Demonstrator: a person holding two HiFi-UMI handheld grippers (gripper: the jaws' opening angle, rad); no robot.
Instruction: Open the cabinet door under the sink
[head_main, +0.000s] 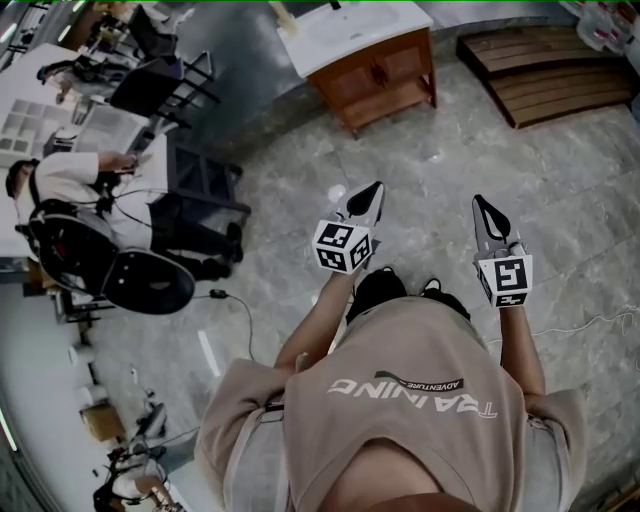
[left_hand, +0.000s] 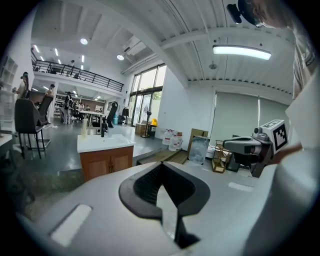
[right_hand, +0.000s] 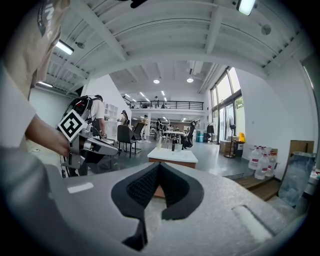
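**Approach stance, before contact.** You hold the left tongs (head_main: 372, 196) and the right tongs (head_main: 487, 208) side by side ahead of your body. Both point toward the sink cabinet (head_main: 378, 78), which stands well apart from you across the stone floor (head_main: 420, 190). Each pair of jaws is pressed together with nothing between them. No handle is within reach, so there is nothing yet to grasp. The cabinet doors (left_hand: 107, 163) sit shut beneath the white basin (left_hand: 104, 143). The left gripper view shows them clear of its jaws, up and to the left; the right gripper view has the cabinet partly behind its own jaws. Judgement: you must close the gap first, then part the tongs before taking a door handle.
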